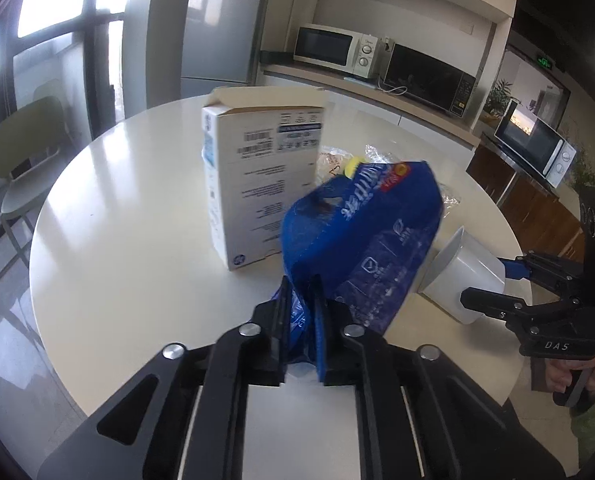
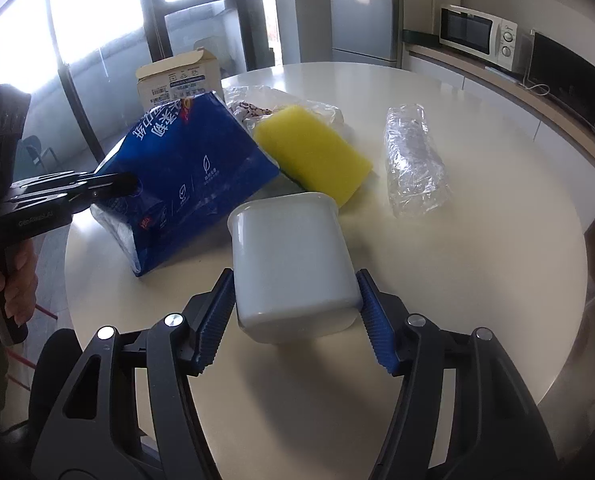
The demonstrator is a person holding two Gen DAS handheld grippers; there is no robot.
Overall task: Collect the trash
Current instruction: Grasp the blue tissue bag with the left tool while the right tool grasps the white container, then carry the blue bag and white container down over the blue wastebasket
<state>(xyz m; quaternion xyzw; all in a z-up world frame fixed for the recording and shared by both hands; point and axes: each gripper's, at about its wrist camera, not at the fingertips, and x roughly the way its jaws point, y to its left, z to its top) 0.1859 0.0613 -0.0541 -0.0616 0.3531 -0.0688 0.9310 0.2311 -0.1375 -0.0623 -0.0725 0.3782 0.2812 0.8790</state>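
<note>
Blue plastic fills the middle of the left wrist view: a blue tissue pack with white print is pinched at its near corner by the left gripper, whose two black fingers are drawn nearly together on the wrapper. The pack tilts up over a round white desk. Behind it an open white cardboard box stands upright on the desk, and crumpled clear plastic shows past the pack's top edge. To the right, the right gripper holds a white plastic cup on its side, mouth toward the pack and just beside it. A counter with microwaves runs along the far wall. In the right wrist view, the right gripper has its fingers spread wide, and the ribbed blue pads press on either side of the white plastic cup, whose closed base faces the camera. Beyond the cup lies a yellow sponge on the desk, with a crushed clear plastic bottle lying well to its right. The blue tissue pack sits left of the sponge, its lower corner touching the desk, held at its left edge by the left gripper. The cardboard box stands behind the pack, and crumpled clear plastic lies behind the sponge.
</note>
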